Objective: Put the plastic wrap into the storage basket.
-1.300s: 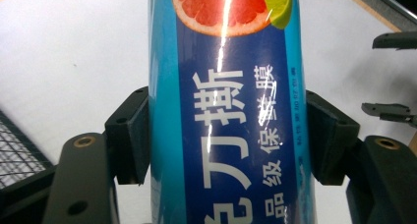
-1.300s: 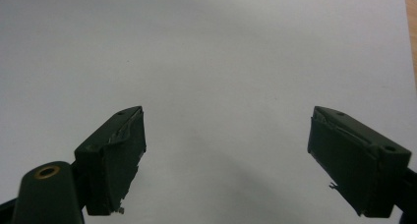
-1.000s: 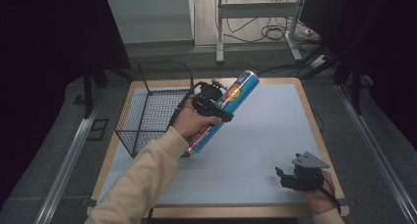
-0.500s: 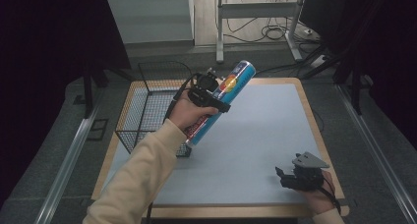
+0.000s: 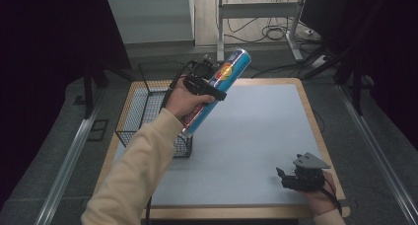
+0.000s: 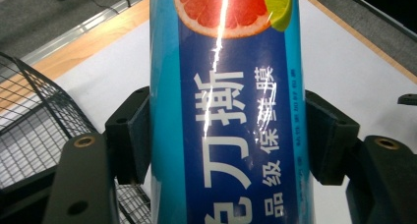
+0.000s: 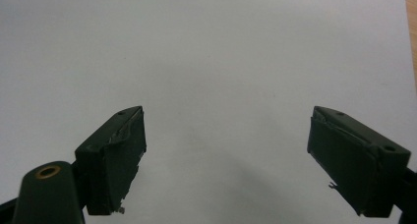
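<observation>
The worktop (image 5: 256, 136) carries a pale grey mat edged in wood, reaching across most of the high view. At its nine o'clock side stands a black wire basket (image 5: 143, 111), its open top facing up and its near corner just beside the person's left sleeve (image 5: 138, 170). That cream sleeve runs in from the six o'clock edge toward eleven o'clock.

The blue tube (image 5: 217, 89), a long cylinder printed with a grapefruit slice and Chinese characters, is held up off the mat near the basket's three o'clock rim, tilted with its capped end toward one o'clock and its lower end toward seven o'clock. The left gripper (image 5: 204, 87) clamps it around the middle; in the left gripper view both jaws press against the tube's (image 6: 228, 116) sides.

The right gripper (image 5: 300, 178) rests low at the five o'clock corner of the mat, well apart from the tube. In the right gripper view its jaws stand wide apart over bare mat (image 7: 216, 62) with nothing between them.
</observation>
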Available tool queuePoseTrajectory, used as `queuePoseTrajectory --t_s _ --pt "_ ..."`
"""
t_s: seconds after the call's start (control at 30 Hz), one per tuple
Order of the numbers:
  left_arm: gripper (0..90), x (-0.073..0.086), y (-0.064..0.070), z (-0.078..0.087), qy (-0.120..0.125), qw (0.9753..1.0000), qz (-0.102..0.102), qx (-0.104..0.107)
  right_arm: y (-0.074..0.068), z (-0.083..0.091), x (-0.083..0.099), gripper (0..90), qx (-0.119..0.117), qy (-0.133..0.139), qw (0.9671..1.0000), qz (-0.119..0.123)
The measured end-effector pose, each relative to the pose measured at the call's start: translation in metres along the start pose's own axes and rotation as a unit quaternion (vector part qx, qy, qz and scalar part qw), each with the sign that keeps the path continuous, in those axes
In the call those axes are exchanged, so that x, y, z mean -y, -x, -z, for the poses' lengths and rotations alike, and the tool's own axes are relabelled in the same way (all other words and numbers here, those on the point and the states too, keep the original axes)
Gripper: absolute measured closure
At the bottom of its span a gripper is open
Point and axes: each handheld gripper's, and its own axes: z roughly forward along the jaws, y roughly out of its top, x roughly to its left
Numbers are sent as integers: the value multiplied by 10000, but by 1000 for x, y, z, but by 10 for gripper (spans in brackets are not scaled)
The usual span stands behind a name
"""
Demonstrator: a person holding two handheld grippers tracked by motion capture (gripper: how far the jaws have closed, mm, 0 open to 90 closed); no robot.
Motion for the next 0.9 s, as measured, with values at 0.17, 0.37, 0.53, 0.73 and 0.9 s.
queuePoseTrajectory --t_s 0.17,0.37,0.53,0.73,0.9 --pt "317 -3 -6 2 63 10000 49 -46 0 0 0 148 3 -6 10000 3" --pt "317 -3 -18 -1 55 9997 159 -170 -2 1 -1 148 -11 8 10000 17" --pt "317 -2 -30 -4 85 9992 268 -269 -1 1 0 148 -6 3 10000 7" --pt "317 0 -43 -6 64 9986 360 -395 -1 0 0 148 -11 -7 10000 14" --pt "317 3 -54 -7 22 9979 406 -505 -1 2 0 148 -4 11 10000 -8"
